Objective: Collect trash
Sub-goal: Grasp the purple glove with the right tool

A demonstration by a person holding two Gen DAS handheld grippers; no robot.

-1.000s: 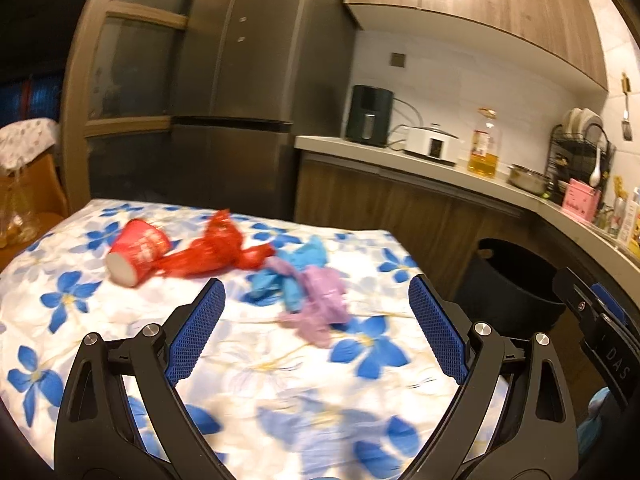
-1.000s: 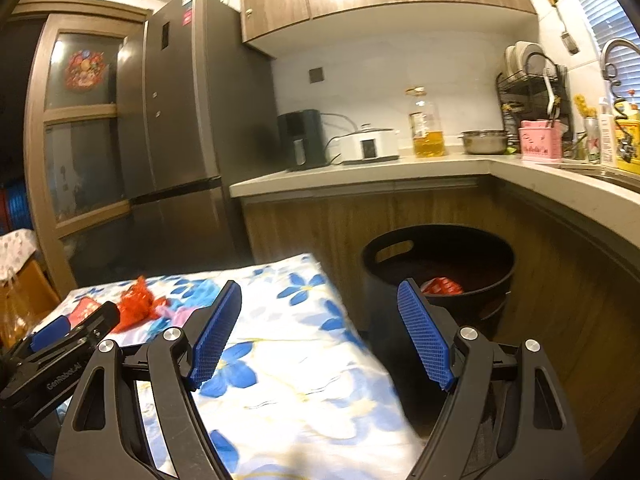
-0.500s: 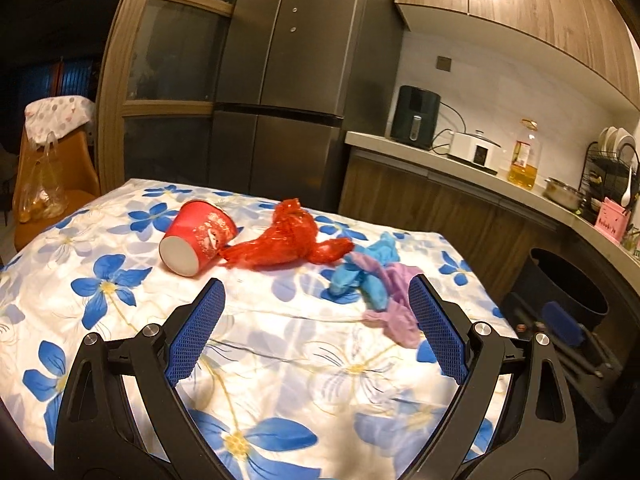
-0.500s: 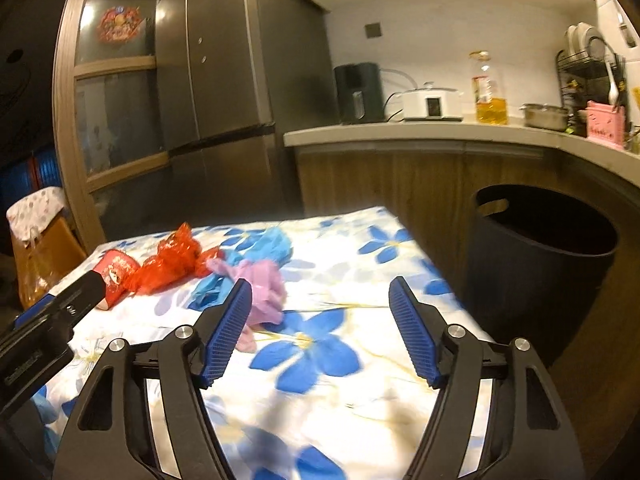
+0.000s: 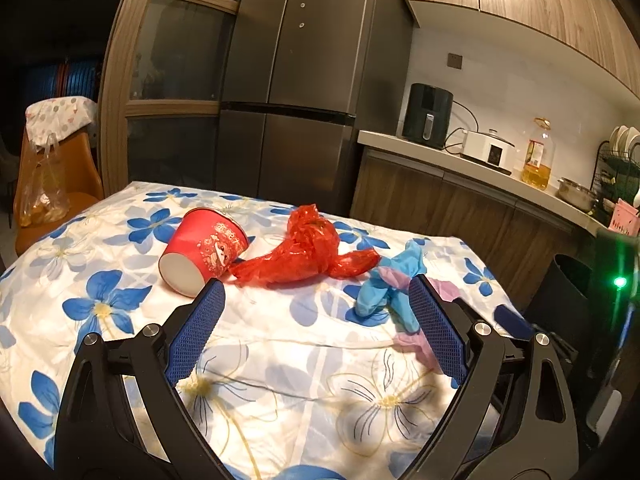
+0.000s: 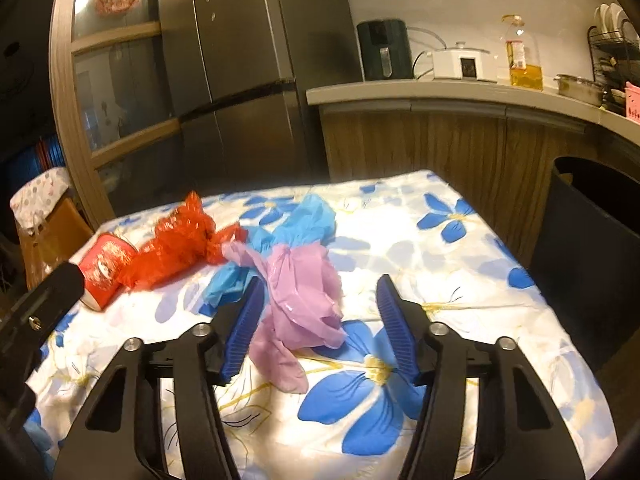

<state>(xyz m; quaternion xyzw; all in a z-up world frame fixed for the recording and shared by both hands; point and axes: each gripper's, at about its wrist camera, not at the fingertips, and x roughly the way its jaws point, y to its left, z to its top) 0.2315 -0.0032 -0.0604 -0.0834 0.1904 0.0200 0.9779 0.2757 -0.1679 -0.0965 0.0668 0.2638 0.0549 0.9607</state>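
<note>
On the flower-print tablecloth [image 5: 100, 240] lie a tipped red paper cup [image 5: 204, 254], a crumpled red plastic bag [image 5: 308, 254], a blue bag [image 5: 390, 288] and a purple bag [image 6: 300, 288]. My left gripper [image 5: 314, 292] stands open above the cloth, short of the cup and red bag, with nothing between its fingers. My right gripper [image 6: 320, 284] has its jaws closing with the purple bag between them; the left pad is at the bag's edge and the right pad stands apart from it. In the right wrist view the cup [image 6: 102, 266] and red bag [image 6: 176, 246] lie farther left.
A black bin [image 6: 592, 240] stands on the floor off the table's right edge. Behind it runs a wooden counter [image 6: 440, 92] with appliances and an oil bottle. A tall fridge [image 5: 288, 100] is behind the table, and an orange chair [image 5: 52, 184] with a hanging bag at left.
The right gripper swung left from the bin to the table, came down around the purple bag, and its jaws narrowed. The left gripper moved left, nearer the cup and red bag.
</note>
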